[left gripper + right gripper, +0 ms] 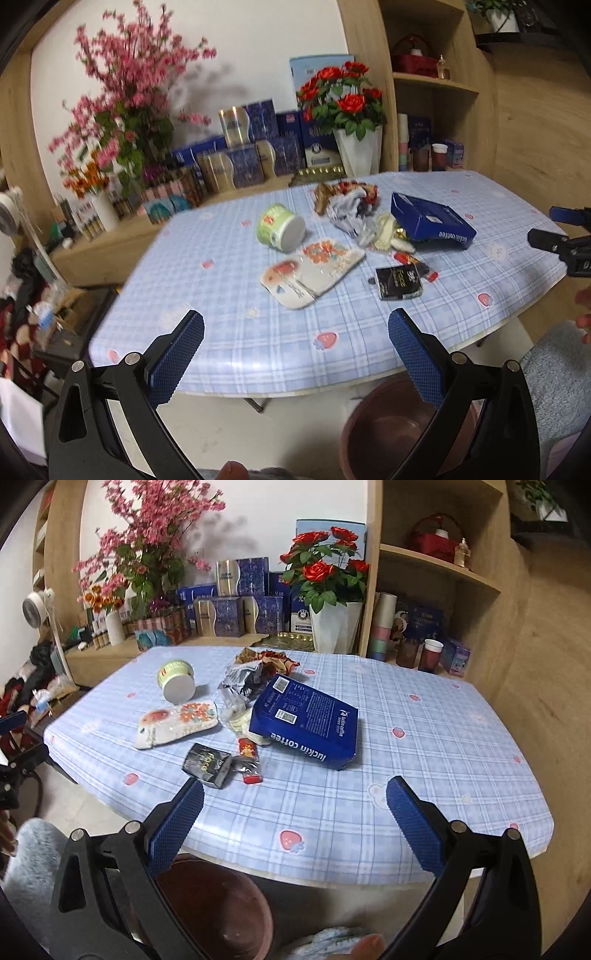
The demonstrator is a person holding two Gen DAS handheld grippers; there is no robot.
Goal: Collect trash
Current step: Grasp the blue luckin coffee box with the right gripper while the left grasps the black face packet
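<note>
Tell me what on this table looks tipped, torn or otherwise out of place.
The green cup lies tipped on its side, base toward the camera. The blue coffee box sits tilted, propped on crumpled wrappers. A flat floral package and a black sachet lie loose on the table. Nothing looks spilled.

Home living or dining room. Desk (424, 738) under blue plaid strawberry-print cloth. Wooden shelving (439, 565) with cups, boxes, red basket. Low sideboard crowded with gift boxes (240, 616), artificial roses (325, 572), pink blossom branches (129, 85). Small fan (35, 605) at left.
</note>
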